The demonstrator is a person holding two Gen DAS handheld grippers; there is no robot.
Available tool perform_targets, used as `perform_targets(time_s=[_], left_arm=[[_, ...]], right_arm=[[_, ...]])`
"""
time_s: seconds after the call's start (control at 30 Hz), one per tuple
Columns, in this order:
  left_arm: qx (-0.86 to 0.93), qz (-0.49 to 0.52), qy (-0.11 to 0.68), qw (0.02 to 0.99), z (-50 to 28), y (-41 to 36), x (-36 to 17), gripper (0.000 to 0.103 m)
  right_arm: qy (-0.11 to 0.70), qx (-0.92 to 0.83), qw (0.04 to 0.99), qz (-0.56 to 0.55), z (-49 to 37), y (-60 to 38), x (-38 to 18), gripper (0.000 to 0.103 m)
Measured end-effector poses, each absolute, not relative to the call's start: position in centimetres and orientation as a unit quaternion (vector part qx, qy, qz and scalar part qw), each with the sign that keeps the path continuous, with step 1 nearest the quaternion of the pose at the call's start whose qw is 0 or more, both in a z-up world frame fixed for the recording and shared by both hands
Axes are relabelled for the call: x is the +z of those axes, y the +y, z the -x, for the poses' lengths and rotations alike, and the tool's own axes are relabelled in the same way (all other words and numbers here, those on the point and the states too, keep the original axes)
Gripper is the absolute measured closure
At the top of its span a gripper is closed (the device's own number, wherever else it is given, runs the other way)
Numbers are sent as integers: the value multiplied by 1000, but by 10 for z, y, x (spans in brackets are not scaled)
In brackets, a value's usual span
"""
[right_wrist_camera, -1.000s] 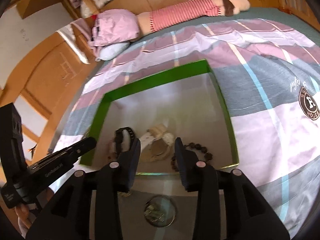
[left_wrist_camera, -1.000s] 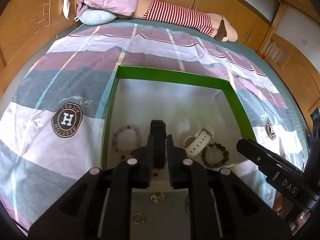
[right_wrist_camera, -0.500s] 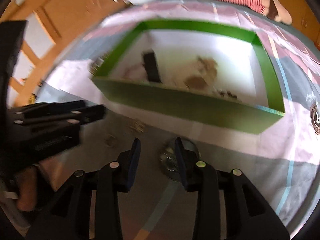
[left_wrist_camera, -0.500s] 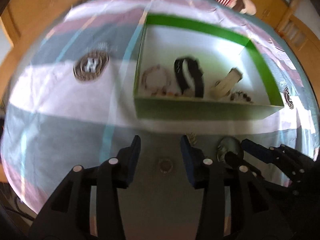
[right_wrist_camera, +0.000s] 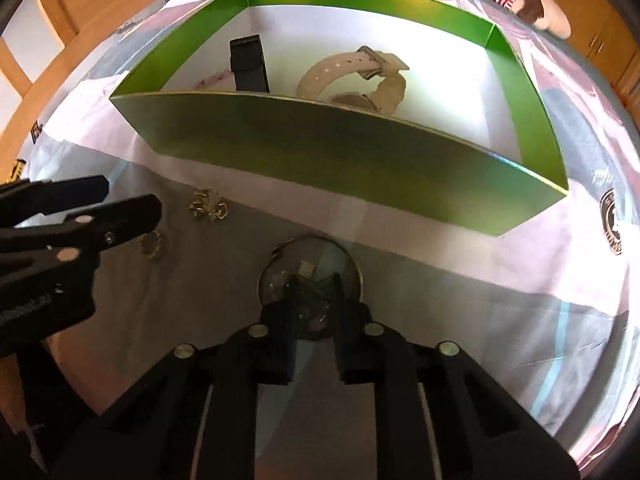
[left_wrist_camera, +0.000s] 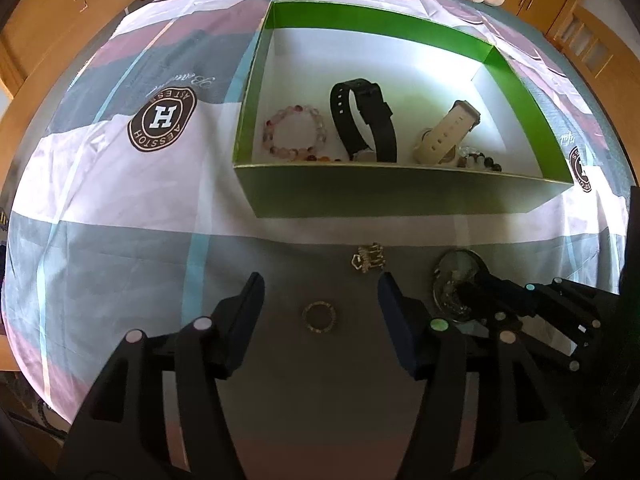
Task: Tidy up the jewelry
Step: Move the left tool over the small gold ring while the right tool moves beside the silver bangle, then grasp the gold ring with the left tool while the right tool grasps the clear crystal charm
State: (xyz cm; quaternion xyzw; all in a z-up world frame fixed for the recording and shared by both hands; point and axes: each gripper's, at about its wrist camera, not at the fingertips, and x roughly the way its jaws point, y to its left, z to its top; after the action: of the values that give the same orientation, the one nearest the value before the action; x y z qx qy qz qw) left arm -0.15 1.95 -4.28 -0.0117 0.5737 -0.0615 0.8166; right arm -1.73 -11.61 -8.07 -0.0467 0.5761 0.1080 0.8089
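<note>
Jewelry awaits sorting before the green box (left_wrist_camera: 400, 196): a thin, light, slippery ring (left_wrist_camera: 319, 317) between the left gripper (left_wrist_camera: 320, 304)'s wide-open jaws; the right gripper (right_wrist_camera: 313, 294), jaws narrowed, straddles a glassy round piece (right_wrist_camera: 310, 256), grip unclear.

Glossy green cardboard box (left_wrist_camera: 400, 196) with matt white paper lining. Soft matt patchwork cotton bedsheet (left_wrist_camera: 120, 200), lightly creased. Shiny gold metal ring (left_wrist_camera: 319, 317). Polished pink bead bracelet (left_wrist_camera: 295, 133). Smooth matt black rubbery watch strap (left_wrist_camera: 370, 120), cream one (left_wrist_camera: 446, 134) alike. Matt black plastic gripper fingers (left_wrist_camera: 246, 312). Varnished wood panelling (left_wrist_camera: 60, 8).
</note>
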Motion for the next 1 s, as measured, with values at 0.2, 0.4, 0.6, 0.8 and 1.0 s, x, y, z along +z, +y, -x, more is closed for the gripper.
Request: perform_targets(time_s=[0.2,0.4,0.6,0.8,1.0], left_arm=[[-69,20,574,816,0,22,-39,40],[-85,43,580,809,-3,30,-37,40],[-78,46,594,800,-6,31,-45,40],[-77,52,604,792,-6,32,-51,36],[-79,51,613,785,-6,30,-55,34]], right_arm=[[572,116,812,14,14,-131,-72,100],[563,111,818,-38,10,-157,-57,100],[578,145,800,-68,2,-156,-61,85],[585,135,799,-35,8,-137,-78,80],[592,123,796,-17,7,-132,-89,89]])
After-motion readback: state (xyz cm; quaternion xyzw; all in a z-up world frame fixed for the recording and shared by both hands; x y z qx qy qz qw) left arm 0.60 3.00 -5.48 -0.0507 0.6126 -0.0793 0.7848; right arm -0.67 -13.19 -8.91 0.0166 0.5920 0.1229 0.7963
